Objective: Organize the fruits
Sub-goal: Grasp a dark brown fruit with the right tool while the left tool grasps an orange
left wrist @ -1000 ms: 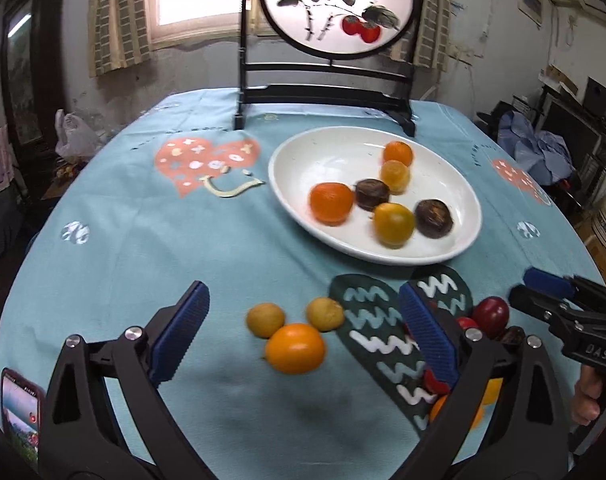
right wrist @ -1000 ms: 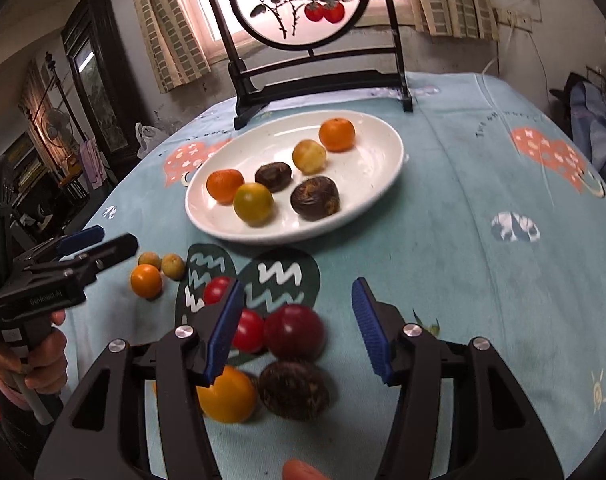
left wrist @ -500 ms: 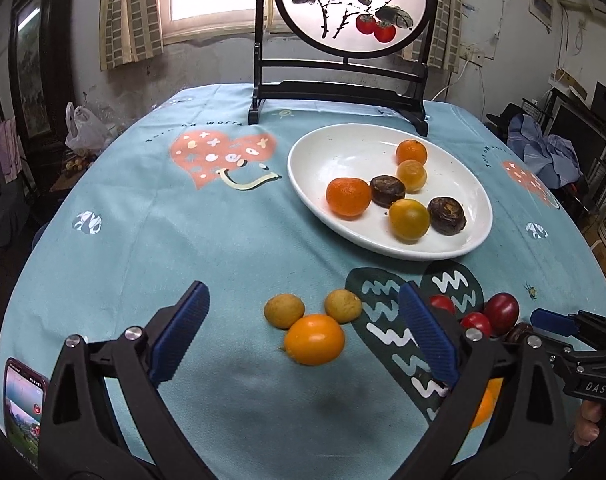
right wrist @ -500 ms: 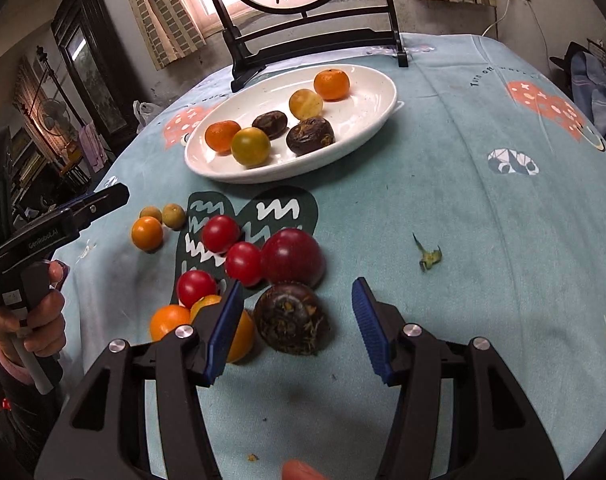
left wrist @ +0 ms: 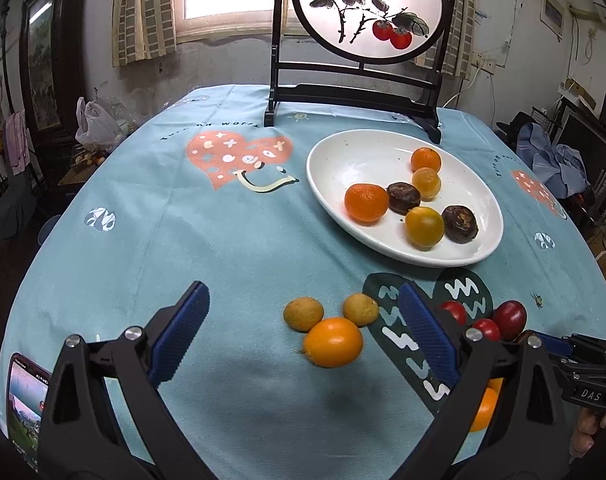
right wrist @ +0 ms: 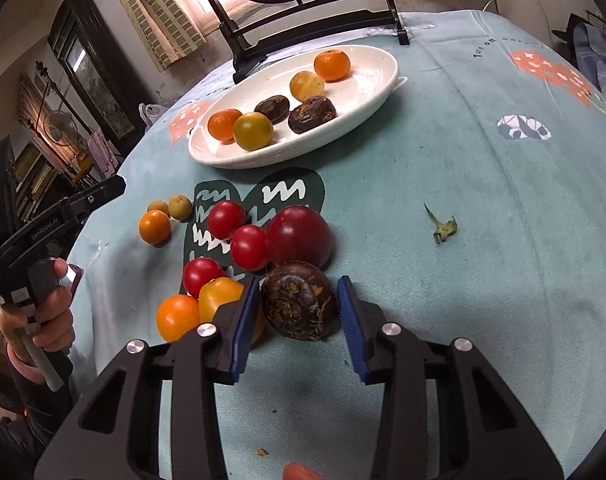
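A white oval plate point(left wrist: 343, 152) point(right wrist: 367, 92) holds several oranges and dark brown fruits. My left gripper point(left wrist: 303, 336) is open above an orange point(left wrist: 333, 342) and two small yellow fruits point(left wrist: 303, 314) on the cloth. My right gripper point(right wrist: 299, 320) is open, its jaws on either side of a dark brown fruit point(right wrist: 301, 306), close to it. Around that fruit lie a large dark red fruit point(right wrist: 301, 236), three red tomatoes point(right wrist: 249, 248) and two orange fruits point(right wrist: 179, 318).
A black-framed round screen point(left wrist: 367, 12) stands behind the plate. A phone point(left wrist: 25, 404) lies at the near left table edge. A small green stem point(right wrist: 443, 226) lies on the blue tablecloth right of the fruit pile.
My right gripper has moved forward and down and narrowed around the dark brown fruit. My left gripper has shifted left, so the orange sits further right between its jaws.
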A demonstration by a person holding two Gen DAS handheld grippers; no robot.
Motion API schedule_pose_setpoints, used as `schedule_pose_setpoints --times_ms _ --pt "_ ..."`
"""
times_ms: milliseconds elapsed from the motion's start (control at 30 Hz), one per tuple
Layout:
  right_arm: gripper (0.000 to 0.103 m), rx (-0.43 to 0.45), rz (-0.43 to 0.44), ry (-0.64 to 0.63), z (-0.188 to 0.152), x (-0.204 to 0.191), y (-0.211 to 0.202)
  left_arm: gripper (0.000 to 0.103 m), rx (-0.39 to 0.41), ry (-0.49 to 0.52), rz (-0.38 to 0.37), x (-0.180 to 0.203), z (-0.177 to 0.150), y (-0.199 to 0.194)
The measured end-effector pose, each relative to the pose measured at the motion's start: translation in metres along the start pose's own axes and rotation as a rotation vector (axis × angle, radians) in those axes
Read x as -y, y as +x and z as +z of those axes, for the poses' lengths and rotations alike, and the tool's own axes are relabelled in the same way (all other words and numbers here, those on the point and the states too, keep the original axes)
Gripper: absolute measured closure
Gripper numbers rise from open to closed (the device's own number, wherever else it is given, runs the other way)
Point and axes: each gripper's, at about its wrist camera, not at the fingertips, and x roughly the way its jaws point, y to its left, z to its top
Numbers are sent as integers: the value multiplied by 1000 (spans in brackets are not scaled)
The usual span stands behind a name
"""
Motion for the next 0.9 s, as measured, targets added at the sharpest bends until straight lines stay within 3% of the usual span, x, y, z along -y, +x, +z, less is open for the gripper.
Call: schedule_pose_setpoints --times_ms 100,267,433,667,900 --pt "64 10 -21 -29 -1 -4 -1 6 7 2 4 -2 0 -2" --pt "64 46 15 0 2 2 -10 6 -19 -44 -1 -17 1 3" --pt "64 97 27 31 4 7 -22 8 -65 26 -29 -9 -10 12" --pt "64 96 27 30 6 6 -23 33 -157 109 -67 7 -32 29" --pt "64 93 32 13 3 2 -24 34 -149 116 -54 11 -31 37"
